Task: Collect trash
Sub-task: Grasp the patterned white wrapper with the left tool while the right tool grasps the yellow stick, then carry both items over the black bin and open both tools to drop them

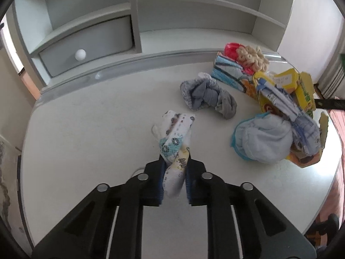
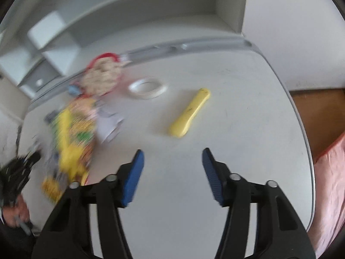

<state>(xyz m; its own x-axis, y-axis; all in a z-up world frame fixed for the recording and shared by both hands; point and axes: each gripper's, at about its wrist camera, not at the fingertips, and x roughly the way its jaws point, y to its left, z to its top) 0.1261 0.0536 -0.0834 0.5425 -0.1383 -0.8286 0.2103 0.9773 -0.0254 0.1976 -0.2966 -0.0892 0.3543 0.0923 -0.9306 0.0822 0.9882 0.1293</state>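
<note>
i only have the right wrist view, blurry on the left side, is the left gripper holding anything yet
Observer: Yes. The left gripper is shut on a patterned white crumpled cloth piece on the white table.
Operator: anything else near it
Observer: A crumpled grey fabric bundle lies beyond it, apart from the grip.
Operator: and further right
Observer: A pale blue rounded fabric bundle rests against a yellow printed cardboard carton.

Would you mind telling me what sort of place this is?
Probably a bedroom or home study: a white desk with a built-in shelf hutch and small drawer, littered with crumpled cloths and snack boxes.
</note>
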